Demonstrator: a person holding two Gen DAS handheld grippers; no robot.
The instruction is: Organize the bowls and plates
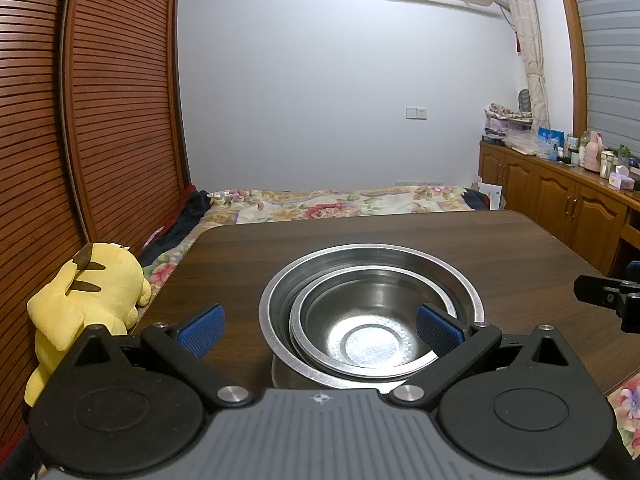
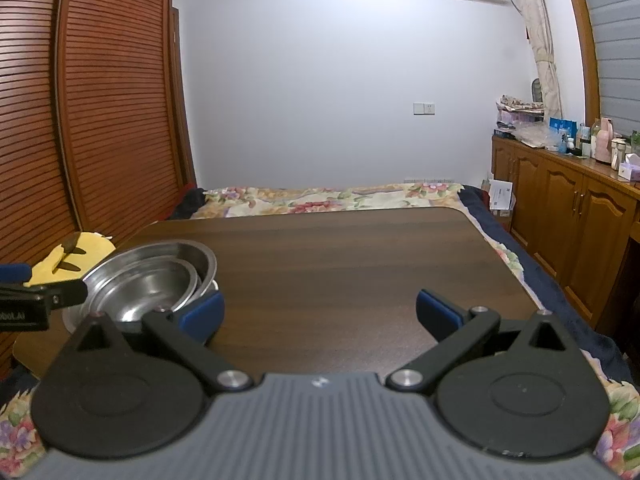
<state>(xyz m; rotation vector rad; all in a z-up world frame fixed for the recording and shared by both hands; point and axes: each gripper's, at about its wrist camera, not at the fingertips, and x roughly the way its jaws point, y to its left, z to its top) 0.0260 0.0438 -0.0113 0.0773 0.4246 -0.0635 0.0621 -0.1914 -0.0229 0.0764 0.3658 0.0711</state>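
Observation:
A stack of nested steel bowls (image 1: pixel 372 312) sits on the dark wooden table (image 1: pixel 400 236), a smaller bowl (image 1: pixel 368 336) lying tilted inside the larger one. My left gripper (image 1: pixel 320 330) is open and empty, hovering just in front of the stack, its blue pads (image 1: pixel 202 330) either side of the near rim. In the right wrist view the stack (image 2: pixel 148 280) is at the far left. My right gripper (image 2: pixel 319 316) is open and empty over bare tabletop, right of the stack. The left gripper's tip (image 2: pixel 36 300) shows at the left edge.
A yellow plush toy (image 1: pixel 88 300) lies off the table's left edge beside the slatted wardrobe (image 1: pixel 100 100). A bed with a floral cover (image 1: pixel 340 200) is behind the table. Wooden cabinets (image 1: pixel 560 196) with bottles stand at the right.

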